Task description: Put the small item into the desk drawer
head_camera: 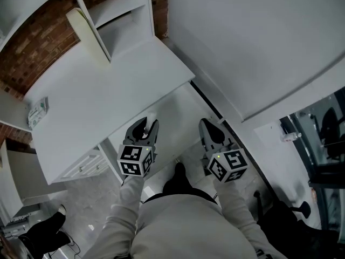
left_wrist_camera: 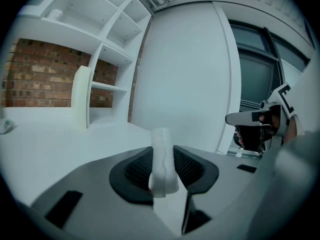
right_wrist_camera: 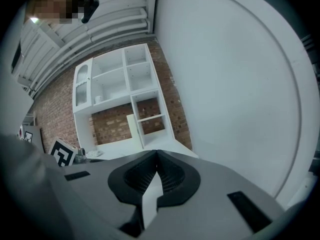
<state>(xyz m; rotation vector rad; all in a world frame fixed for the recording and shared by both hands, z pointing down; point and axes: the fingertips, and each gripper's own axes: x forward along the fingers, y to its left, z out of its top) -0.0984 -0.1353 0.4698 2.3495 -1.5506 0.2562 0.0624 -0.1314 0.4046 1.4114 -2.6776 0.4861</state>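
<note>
Head view | left hand-held gripper (head_camera: pixel 146 125): grasps 1 white item (left_wrist_camera: pixel 161 159) | right hand-held gripper (head_camera: pixel 207 125): clenched

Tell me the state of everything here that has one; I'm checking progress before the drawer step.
Left claw: shut on the small white item.
Right claw: shut, empty.
Desk drawers: closed.
Cream board: standing on edge on the desk.
Packet: lying flat on the desk.

Smooth matt white desk (head_camera: pixel 108 96), rough brick wall (head_camera: pixel 32 47), translucent plastic-looking small item (left_wrist_camera: pixel 161 159).
</note>
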